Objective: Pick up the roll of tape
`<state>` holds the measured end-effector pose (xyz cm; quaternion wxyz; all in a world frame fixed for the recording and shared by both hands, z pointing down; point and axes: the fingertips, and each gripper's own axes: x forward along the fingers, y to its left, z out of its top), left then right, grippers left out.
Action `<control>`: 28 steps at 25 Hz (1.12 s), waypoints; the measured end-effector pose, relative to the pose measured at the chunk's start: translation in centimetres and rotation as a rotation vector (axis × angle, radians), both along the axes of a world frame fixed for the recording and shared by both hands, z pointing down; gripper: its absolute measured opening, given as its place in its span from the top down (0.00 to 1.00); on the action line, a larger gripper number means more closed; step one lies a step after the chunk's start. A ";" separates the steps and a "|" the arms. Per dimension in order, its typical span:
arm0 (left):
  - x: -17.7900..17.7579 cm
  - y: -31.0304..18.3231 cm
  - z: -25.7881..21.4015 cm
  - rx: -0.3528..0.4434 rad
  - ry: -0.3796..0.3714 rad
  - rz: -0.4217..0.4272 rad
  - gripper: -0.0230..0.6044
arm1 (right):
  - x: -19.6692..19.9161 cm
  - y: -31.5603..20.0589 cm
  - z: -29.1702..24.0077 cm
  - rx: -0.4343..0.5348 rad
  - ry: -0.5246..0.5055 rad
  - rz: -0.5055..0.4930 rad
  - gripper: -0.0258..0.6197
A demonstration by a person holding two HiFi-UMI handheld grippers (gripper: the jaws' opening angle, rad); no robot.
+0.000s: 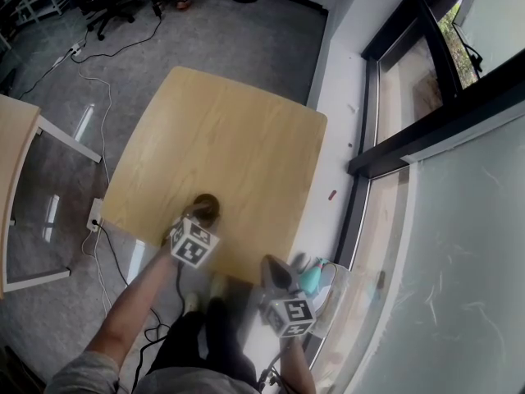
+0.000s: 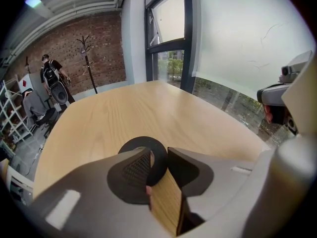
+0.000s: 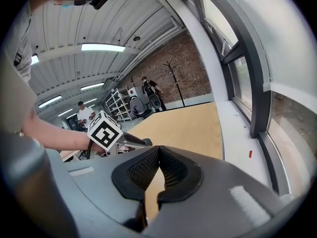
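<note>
With the left fingers [image 2: 131,170], pinches the near wall of the roll of tape [image 2: 144,142], one inside the hole, one outside. Sits on the surface [image 2: 148,108] close to its near edge. Holds the right fingers [image 3: 141,170] closed, empty, farther right.

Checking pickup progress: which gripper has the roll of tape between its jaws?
The left gripper: its jaws pinch the wall of the black roll of tape on the table. The right gripper is shut on nothing.
</note>
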<state>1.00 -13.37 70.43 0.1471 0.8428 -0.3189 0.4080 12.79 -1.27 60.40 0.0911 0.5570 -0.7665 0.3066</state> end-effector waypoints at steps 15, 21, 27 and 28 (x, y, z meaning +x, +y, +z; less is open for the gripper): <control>0.0 0.5 -1.2 0.049 0.057 -0.027 0.81 | 0.7 0.3 0.0 -0.007 0.012 0.006 0.94; -0.1 0.4 -4.1 0.084 0.117 -0.060 0.81 | 0.5 -0.1 -0.7 0.007 0.016 0.008 0.94; -0.5 0.4 -7.3 0.118 0.181 -0.084 0.81 | -0.1 -0.5 -1.3 0.016 0.030 -0.007 0.94; -0.5 0.6 -7.8 0.126 0.192 -0.084 0.81 | -0.2 -0.5 -1.4 0.017 0.037 -0.010 0.94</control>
